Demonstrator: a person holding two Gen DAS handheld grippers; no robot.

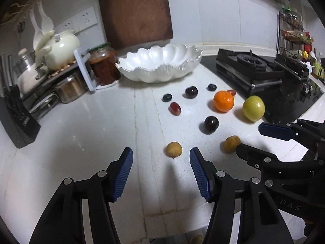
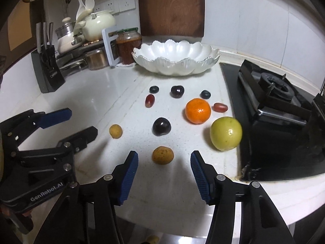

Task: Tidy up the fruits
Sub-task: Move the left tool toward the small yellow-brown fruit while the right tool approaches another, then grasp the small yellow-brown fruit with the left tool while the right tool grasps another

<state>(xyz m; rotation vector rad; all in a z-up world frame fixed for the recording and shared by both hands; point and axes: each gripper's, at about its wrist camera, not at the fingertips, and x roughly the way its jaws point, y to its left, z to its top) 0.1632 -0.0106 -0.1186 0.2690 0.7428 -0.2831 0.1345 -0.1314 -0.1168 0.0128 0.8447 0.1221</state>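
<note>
Fruits lie scattered on the white counter [image 1: 101, 134]: an orange mandarin [image 1: 223, 101], a green round fruit [image 1: 253, 108], dark plums [image 1: 211, 124], red grapes [image 1: 175, 108] and two small tan fruits. My left gripper [image 1: 160, 152] is open, with one tan fruit [image 1: 174, 150] just off its fingertips, nearer the right finger and untouched. My right gripper [image 2: 164, 156] is open too, and the other tan fruit [image 2: 163, 155] sits level with its tips, clear of both pads. A white scalloped bowl [image 2: 209, 56] stands empty at the back. Each gripper shows in the other's view, the left gripper [image 2: 83, 121] and the right gripper [image 1: 249, 137].
A black gas stove [image 2: 274, 109] borders the fruits on the right. A knife block [image 2: 47, 71], pots [image 2: 97, 25] and a red-filled jar [image 2: 129, 46] crowd the back left. A wooden cutting board [image 2: 171, 6] leans on the wall behind the bowl. The counter's front edge runs under my fingers.
</note>
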